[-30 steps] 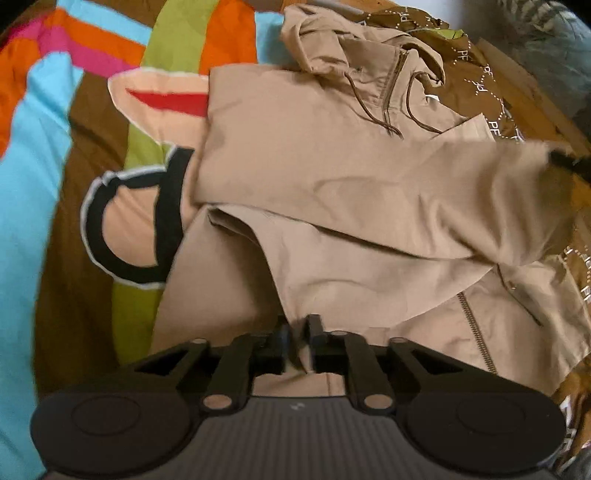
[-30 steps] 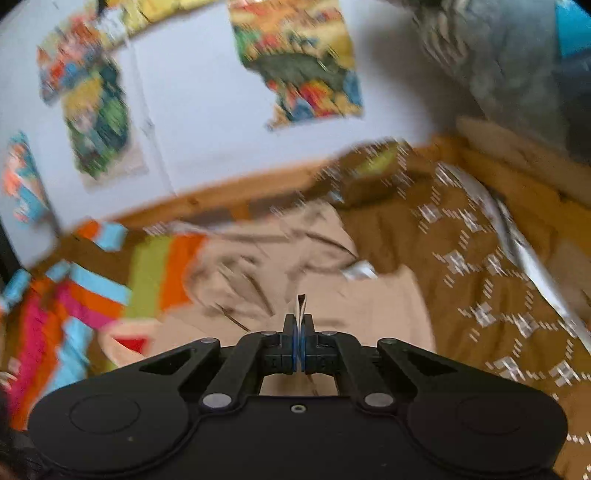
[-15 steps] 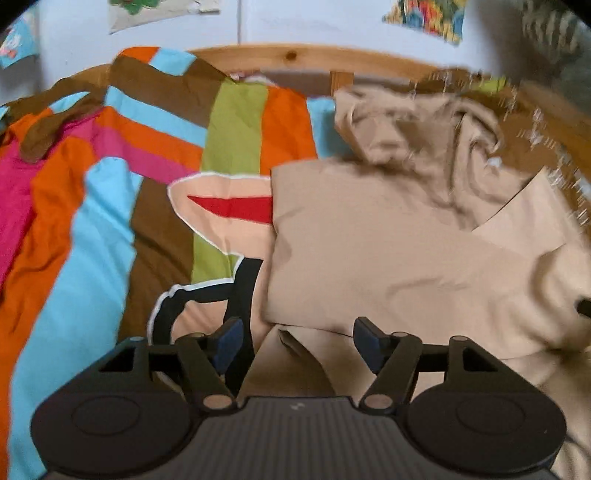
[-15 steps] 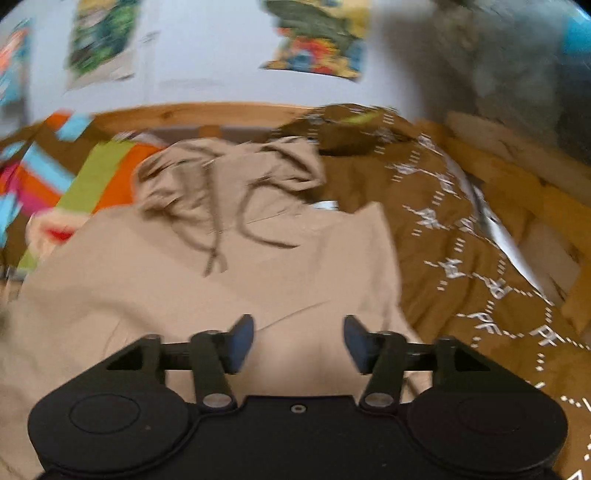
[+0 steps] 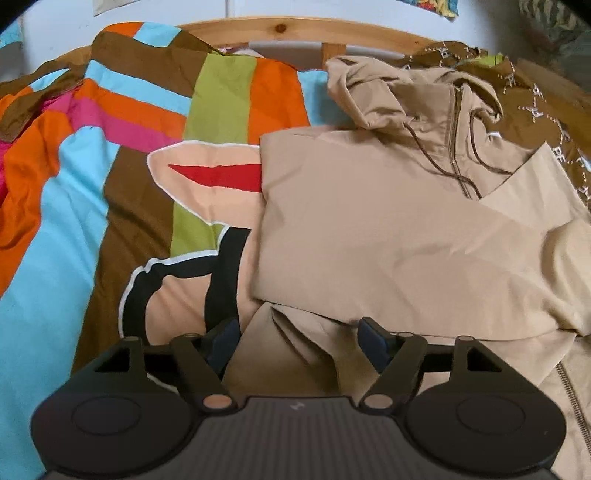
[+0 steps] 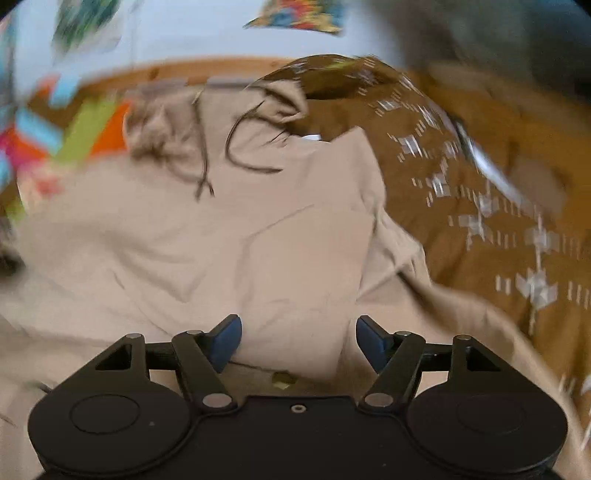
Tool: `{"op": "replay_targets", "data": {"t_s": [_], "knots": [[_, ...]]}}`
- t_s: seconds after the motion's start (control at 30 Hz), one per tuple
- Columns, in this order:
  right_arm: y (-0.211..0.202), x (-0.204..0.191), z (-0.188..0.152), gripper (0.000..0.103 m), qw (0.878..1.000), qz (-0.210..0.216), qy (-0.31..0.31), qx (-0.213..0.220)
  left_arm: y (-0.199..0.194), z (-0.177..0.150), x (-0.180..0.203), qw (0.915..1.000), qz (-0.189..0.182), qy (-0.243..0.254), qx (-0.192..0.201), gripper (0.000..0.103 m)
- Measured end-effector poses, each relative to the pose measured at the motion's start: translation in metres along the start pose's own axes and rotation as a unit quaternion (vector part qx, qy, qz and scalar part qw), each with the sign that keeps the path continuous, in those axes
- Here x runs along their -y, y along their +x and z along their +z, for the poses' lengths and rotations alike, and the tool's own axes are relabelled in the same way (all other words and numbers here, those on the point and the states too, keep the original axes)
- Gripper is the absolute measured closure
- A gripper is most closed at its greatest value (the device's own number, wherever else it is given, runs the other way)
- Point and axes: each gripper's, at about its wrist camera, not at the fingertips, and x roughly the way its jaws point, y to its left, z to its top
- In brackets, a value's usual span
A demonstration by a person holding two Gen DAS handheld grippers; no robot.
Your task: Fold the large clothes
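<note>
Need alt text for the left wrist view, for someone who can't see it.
A tan hoodie lies partly folded on a colourful striped bedspread, hood toward the wooden headboard. The open left gripper hovers over its near edge, holding nothing.

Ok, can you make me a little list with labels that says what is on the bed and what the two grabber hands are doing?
garment: tan hoodie, lying on the bed, a sleeve folded across its front
hood: bunched at the far end, near the wooden bed frame
details: brown drawstrings and a zipper at the neck
bedding: striped colourful cover on the left, brown patterned cover on the right
left gripper: open, holding nothing, over the hoodie's near edge
right gripper: open, holding nothing, over the hoodie; view blurred
</note>
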Motion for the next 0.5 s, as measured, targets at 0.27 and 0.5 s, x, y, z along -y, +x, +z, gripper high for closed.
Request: {"op": "replay_targets", "data": {"t_s": [0.27, 0.5], "knots": [[0.0, 0.011, 0.01, 0.095, 0.997, 0.002, 0.074, -0.016, 0.014, -0.002, -0.009, 0.9995, -0.002, -0.018, -0.027, 0.027], [0.006, 0.019, 0.013, 0.095, 0.997, -0.035, 0.066, -0.036, 0.011, -0.002, -0.007, 0.9994, 0.001, -0.009, -0.033, 0.025]]}}
